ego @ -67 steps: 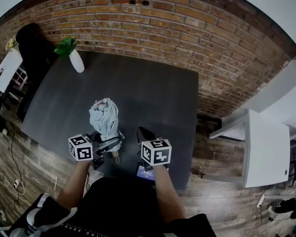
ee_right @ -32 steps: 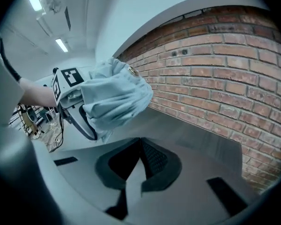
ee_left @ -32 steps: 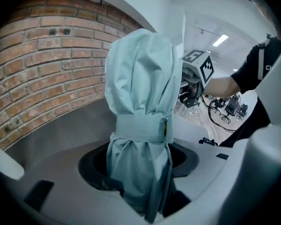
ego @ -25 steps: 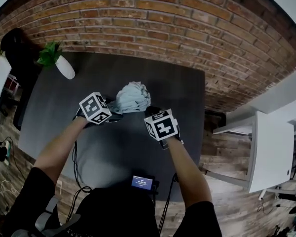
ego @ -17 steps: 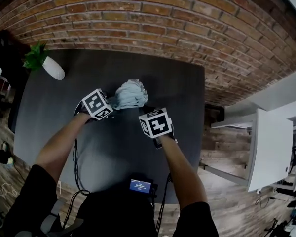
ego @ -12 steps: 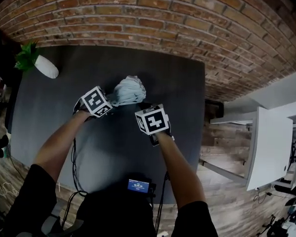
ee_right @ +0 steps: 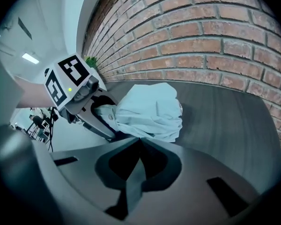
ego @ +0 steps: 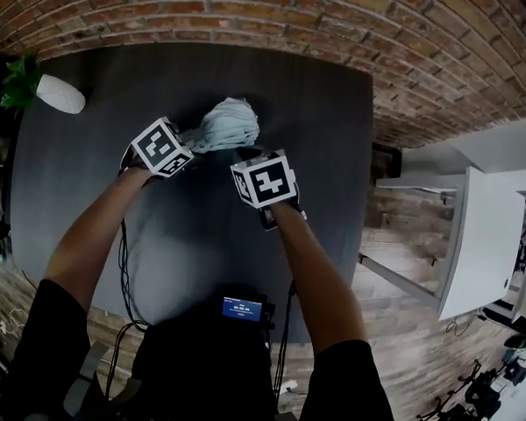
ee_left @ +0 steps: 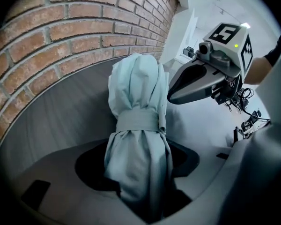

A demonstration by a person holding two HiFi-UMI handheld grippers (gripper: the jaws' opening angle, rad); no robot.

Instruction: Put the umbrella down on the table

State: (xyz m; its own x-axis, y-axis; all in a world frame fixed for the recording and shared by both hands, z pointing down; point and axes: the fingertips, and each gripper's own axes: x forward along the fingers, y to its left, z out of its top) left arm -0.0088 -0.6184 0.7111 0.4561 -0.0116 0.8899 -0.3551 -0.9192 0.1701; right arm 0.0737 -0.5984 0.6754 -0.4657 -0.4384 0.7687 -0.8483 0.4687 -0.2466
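Observation:
The folded pale-blue umbrella (ego: 226, 123), bound by its strap (ee_left: 136, 121), hangs low over the dark grey table (ego: 88, 191), its bunched end pointing toward the brick wall. My left gripper (ego: 193, 139) grips its body, and the fabric fills the wide gap between the jaws (ee_left: 138, 153). My right gripper (ego: 244, 152) comes in from the right. Its jaws are closed together, and the tips (ee_right: 140, 142) pinch the near edge of the umbrella's fabric (ee_right: 150, 111). I cannot tell whether the umbrella touches the tabletop.
A green plant in a white vase (ego: 53, 95) lies at the table's far left corner. The brick wall (ego: 289, 16) runs along the table's far edge. White furniture (ego: 482, 235) stands right of the table. A small lit screen (ego: 243, 308) and cables sit at the person's waist.
Both grippers have sunk toward the tabletop together, carrying the umbrella between them. Neither grip looks different.

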